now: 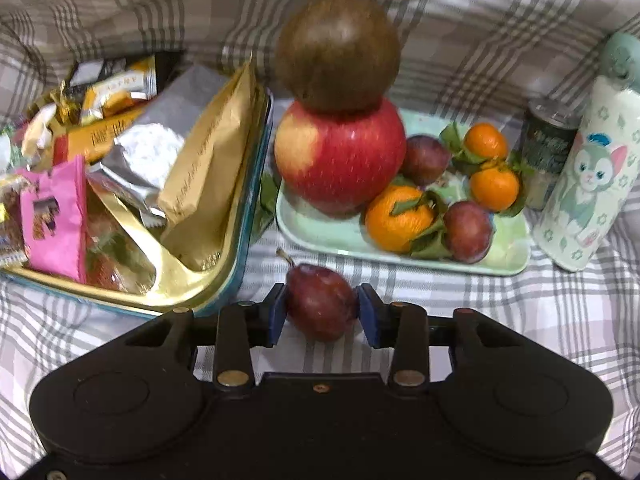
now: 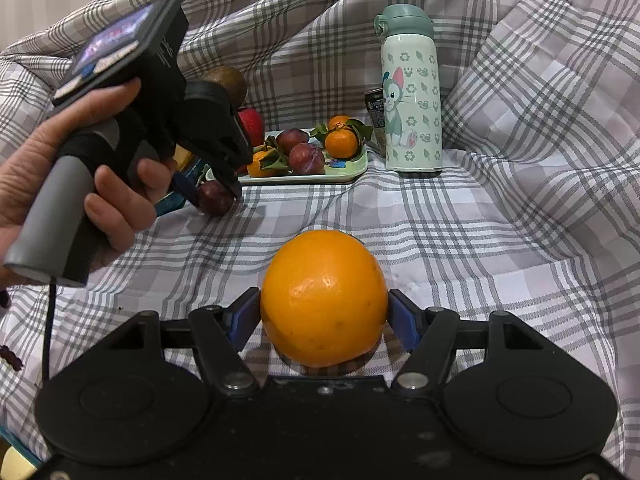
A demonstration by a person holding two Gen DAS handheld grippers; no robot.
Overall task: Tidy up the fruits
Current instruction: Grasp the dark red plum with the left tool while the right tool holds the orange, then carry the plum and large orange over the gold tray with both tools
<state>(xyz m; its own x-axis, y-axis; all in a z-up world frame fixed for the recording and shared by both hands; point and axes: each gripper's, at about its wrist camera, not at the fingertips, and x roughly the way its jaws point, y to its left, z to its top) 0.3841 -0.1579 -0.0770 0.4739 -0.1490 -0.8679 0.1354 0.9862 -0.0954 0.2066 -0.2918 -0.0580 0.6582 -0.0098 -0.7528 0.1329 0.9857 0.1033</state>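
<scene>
Plum (image 1: pixel 321 307) lies on the checked cloth (image 1: pixel 460 312) just in front of the pale green tray (image 1: pixel 320 236), between the blue pads of the left gripper (image 1: pixel 322 312); the left pad looks to touch its skin while the right pad stands just clear, so the jaws are parted around it rather than clamped. No earlier view is at hand. On the tray stand a red apple (image 1: pixel 340 156) with a brown round fruit (image 1: pixel 338 52) seen above it, two more plums (image 1: pixel 425 158) and three leafy mandarins (image 1: pixel 398 218). Left of the tray sits a tin (image 1: pixel 176 292) full of snack packets. To the right stand a dark can (image 1: pixel 549 148) and a cartoon-printed flask (image 1: pixel 588 184).

Nearer on the same cloth, the right gripper (image 2: pixel 324 316) has a large orange (image 2: pixel 324 298) between its pads, both of which meet the peel; the fruit rests on the cloth. From that view a hand (image 2: pixel 60 172) grasps the left gripper's grey handle, well apart from the orange
</scene>
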